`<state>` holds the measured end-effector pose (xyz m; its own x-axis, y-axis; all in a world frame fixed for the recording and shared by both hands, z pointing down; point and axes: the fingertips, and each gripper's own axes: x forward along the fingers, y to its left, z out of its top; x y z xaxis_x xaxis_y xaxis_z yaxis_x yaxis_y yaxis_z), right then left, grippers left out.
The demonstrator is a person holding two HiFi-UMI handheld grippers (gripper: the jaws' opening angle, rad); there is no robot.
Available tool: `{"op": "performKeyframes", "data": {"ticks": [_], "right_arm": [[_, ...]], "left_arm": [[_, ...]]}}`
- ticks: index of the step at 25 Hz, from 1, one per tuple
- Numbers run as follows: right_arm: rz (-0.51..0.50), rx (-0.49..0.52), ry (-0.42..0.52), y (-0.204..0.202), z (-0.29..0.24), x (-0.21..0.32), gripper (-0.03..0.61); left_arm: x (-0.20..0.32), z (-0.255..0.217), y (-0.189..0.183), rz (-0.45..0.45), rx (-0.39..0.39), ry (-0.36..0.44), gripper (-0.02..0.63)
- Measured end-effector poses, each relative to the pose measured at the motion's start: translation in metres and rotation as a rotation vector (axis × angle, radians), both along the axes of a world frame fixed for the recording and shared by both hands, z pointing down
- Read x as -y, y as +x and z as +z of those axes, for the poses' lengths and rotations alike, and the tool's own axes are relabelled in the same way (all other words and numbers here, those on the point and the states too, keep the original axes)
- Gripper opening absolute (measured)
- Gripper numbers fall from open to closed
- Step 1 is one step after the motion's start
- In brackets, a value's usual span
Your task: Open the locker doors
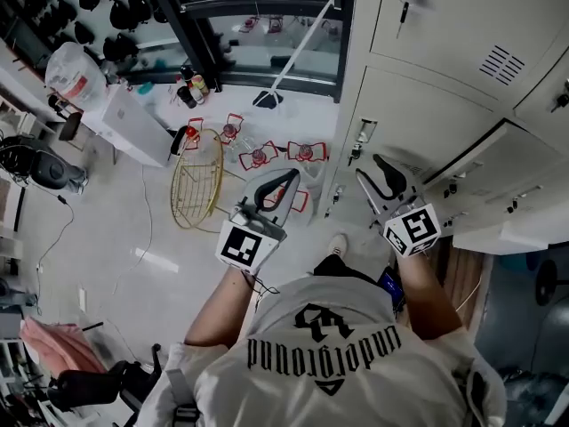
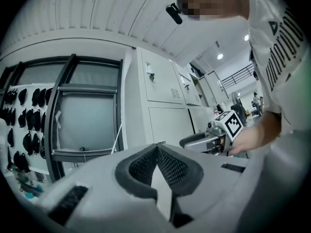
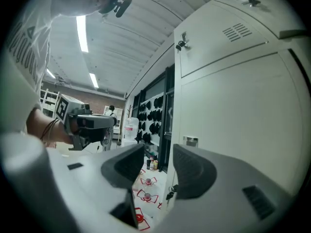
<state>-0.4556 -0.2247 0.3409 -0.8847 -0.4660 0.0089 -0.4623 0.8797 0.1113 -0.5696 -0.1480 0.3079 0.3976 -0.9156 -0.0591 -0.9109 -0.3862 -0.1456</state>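
Locker doors (image 3: 233, 110) stand upright just right of my right gripper (image 3: 158, 155), whose jaws are spread wide with nothing caught between them. The tall door nearest those jaws runs its long axis top to bottom, its face turned out into the room and its small latch plate (image 3: 191, 141) on its left edge. My left gripper (image 2: 156, 147), jaws pressed together and empty, hangs left of the lockers, beside the right one.

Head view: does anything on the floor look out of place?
A gold wire basket lies on the floor left of the lockers, seemingly tipped on its side, with small red-edged items scattered round it.
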Motion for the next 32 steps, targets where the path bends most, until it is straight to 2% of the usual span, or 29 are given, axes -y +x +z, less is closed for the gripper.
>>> {"op": "performKeyframes", "data": {"ticks": [8,13,18,27,32], "right_arm": [[0.024,-0.029,-0.033,-0.03,0.018,0.046,0.192],[0.079,-0.037,-0.052,-0.04,0.027,0.069,0.202],[0.09,-0.039,-0.061,-0.054,0.033,0.074,0.221],[0.178,0.034,-0.045,-0.059,0.028,0.08,0.199],[0.17,0.033,-0.053,-0.061,0.03,0.076,0.233]], "left_arm": [[0.041,0.013,-0.017,-0.014,-0.028,-0.035,0.008],[0.062,0.024,-0.024,-0.019,-0.043,-0.06,0.008],[0.078,0.033,-0.027,-0.017,-0.056,-0.08,0.008],[0.09,0.042,-0.031,-0.012,-0.054,-0.102,0.008],[0.084,0.039,-0.025,-0.001,-0.046,-0.096,0.008]]}}
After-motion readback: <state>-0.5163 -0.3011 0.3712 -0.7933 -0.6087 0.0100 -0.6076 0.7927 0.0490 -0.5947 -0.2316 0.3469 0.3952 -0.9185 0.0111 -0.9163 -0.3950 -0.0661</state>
